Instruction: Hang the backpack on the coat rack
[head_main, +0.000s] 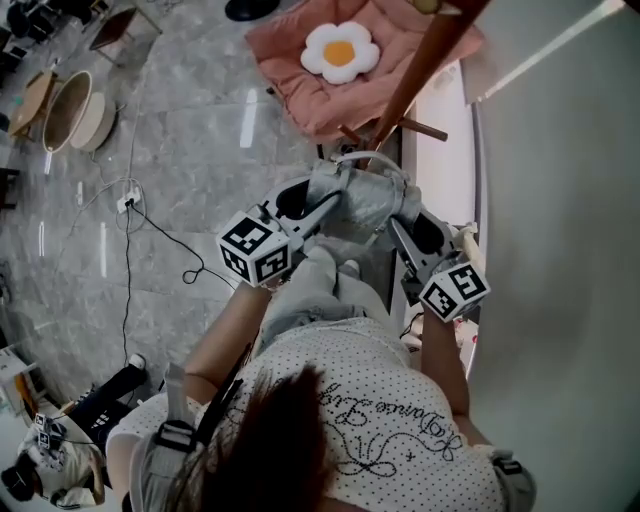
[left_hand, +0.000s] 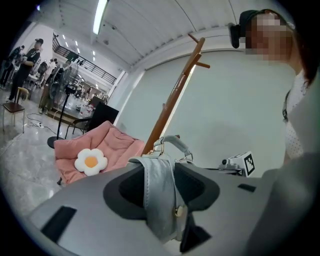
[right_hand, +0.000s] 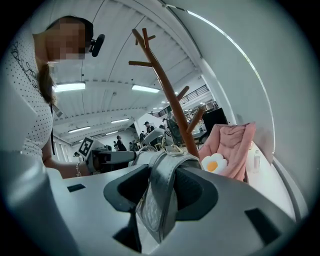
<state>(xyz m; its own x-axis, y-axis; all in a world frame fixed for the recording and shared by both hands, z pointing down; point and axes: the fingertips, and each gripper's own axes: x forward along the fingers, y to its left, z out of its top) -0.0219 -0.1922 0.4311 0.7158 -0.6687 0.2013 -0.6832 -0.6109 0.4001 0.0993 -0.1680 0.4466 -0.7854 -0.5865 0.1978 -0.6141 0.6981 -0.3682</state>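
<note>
A pale grey backpack (head_main: 362, 196) hangs between my two grippers, in front of the person's chest and near the foot of the brown wooden coat rack (head_main: 432, 62). My left gripper (head_main: 303, 204) is shut on one grey shoulder strap (left_hand: 160, 197), which fills the gap between its jaws. My right gripper (head_main: 421, 234) is shut on the other strap (right_hand: 159, 202). The bag's top handle (left_hand: 176, 144) with gold rings shows just beyond the left jaws. The rack's pole and pegs (right_hand: 165, 85) rise above and behind the bag in both gripper views.
A pink cushioned chair (head_main: 300, 85) with a flower-shaped pillow (head_main: 340, 50) stands behind the rack. A white wall (head_main: 560, 250) is close on the right. A cable and plug strip (head_main: 128, 205) lie on the grey floor at the left, beside round baskets (head_main: 75, 110).
</note>
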